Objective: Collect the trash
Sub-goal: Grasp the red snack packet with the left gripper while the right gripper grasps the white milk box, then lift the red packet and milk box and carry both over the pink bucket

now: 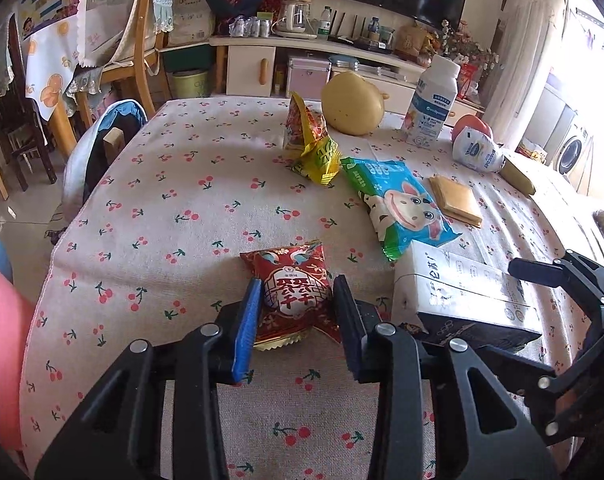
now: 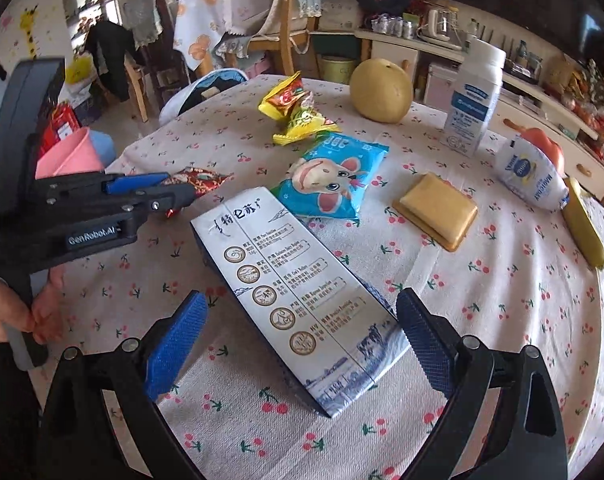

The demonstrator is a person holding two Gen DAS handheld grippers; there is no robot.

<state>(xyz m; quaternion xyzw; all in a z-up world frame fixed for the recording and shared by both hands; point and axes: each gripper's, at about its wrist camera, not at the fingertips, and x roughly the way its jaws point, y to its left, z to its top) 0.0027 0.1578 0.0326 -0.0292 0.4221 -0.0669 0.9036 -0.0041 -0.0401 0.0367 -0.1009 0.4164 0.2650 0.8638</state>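
left hand-held gripper [image 1: 296, 312] - pinching 1 red packet [image 1: 292, 292] | right hand-held gripper [image 2: 302, 344] - spread, 1 carton [image 2: 302, 300] between

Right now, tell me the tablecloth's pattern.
The tablecloth is off-white with small red cherries on green stems, clearest in the left wrist view.

Both wrist cams, close, shared table [image 1: 150, 208].
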